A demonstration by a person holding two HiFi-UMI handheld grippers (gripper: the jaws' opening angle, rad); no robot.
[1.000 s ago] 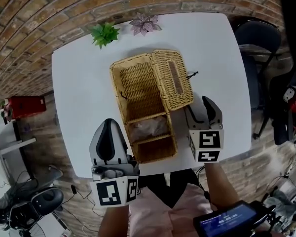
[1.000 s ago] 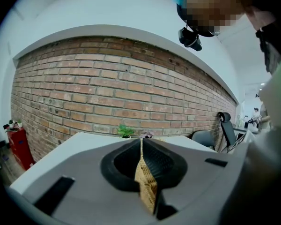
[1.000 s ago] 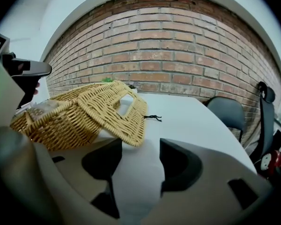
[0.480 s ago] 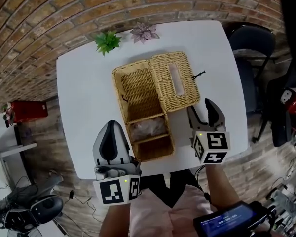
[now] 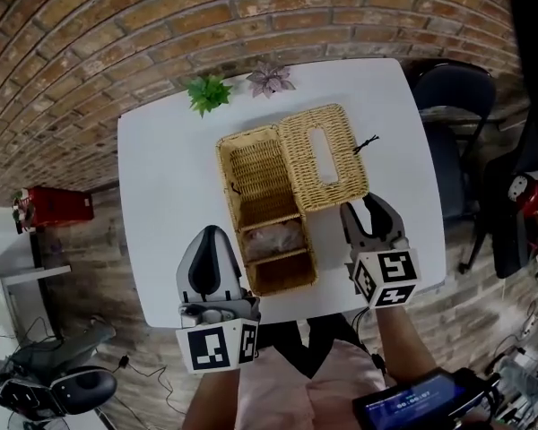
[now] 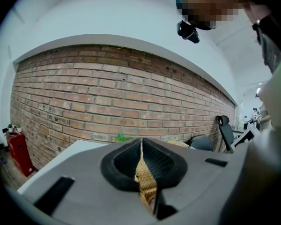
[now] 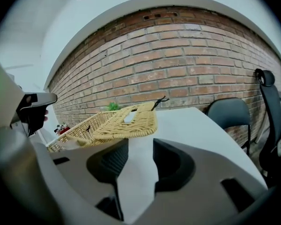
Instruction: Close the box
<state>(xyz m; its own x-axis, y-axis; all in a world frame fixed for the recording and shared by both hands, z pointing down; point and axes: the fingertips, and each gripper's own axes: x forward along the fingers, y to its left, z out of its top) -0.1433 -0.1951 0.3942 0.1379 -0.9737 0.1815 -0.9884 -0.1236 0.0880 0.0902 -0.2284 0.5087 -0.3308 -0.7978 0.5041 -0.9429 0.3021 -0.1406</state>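
Step in hand: approach, lid not yet touched, box fully open. White table [image 5: 161, 168], smooth matte top with rounded corners, carried everything.

Wicker box [image 5: 260, 191] sat mid-table. It was a long rectangle of stiff tan weave, split into compartments.

Its lid [image 5: 327, 155] was flipped over to the box's right side, joined along the box's right rim. It was the same weave, a shallow tray shape with an oval slot in the middle, and looked light but rigid.

Left gripper [image 5: 212, 236] hung just off the box's near left corner. Its claw was pressed together with nothing in it; only wicker showed through the slit.

Right gripper [image 5: 370, 215] sat right of the box's near end, just short of the lid's near edge. Its claw was apart and closing, with only bare table between the ribbed black pads.

Next move, as a judgement: get the right claw under or onto the lid's free right edge, then swing it leftward over the box. The left gripper could steady the box wall. The weave might slip or snag.

Pale crumpled thing [image 5: 271, 238] lay in the box's middle compartment; what it was could not be told. Thin black latch loop [image 5: 366, 143] stuck out from the lid's right edge.
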